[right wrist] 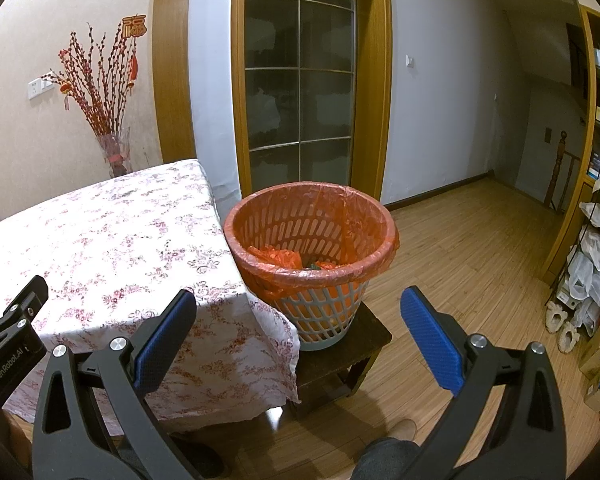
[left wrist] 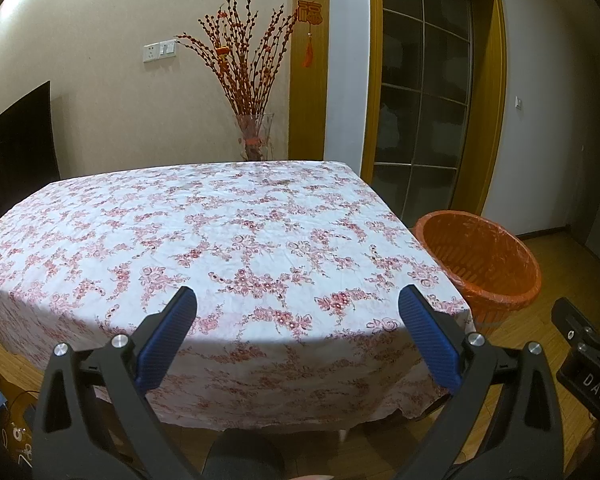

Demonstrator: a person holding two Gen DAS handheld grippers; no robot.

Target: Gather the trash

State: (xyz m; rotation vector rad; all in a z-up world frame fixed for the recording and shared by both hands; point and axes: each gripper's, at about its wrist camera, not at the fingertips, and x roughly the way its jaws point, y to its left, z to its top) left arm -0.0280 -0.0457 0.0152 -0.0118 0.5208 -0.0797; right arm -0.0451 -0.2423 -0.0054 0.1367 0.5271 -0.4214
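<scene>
A grey slotted waste basket (right wrist: 320, 276) lined with an orange bag stands on a low dark stool (right wrist: 340, 364) off the table's right corner; crumpled orange plastic lies inside it. The same waste basket (left wrist: 480, 264) shows at the right of the left wrist view. My left gripper (left wrist: 298, 304) is open over the near edge of the table, its blue pads (left wrist: 168, 340) empty. My right gripper (right wrist: 298, 306) is open in front of the basket, nothing between its pads (right wrist: 432, 340). No loose trash shows on the floral tablecloth (left wrist: 220, 240).
A glass vase with red branches (left wrist: 252, 128) stands behind the table by the wall. A glass-panelled door (right wrist: 300, 80) is behind the basket. Wood floor (right wrist: 460, 260) opens to the right; a rack with plastic bags (right wrist: 596, 264) and boxes lines the far right.
</scene>
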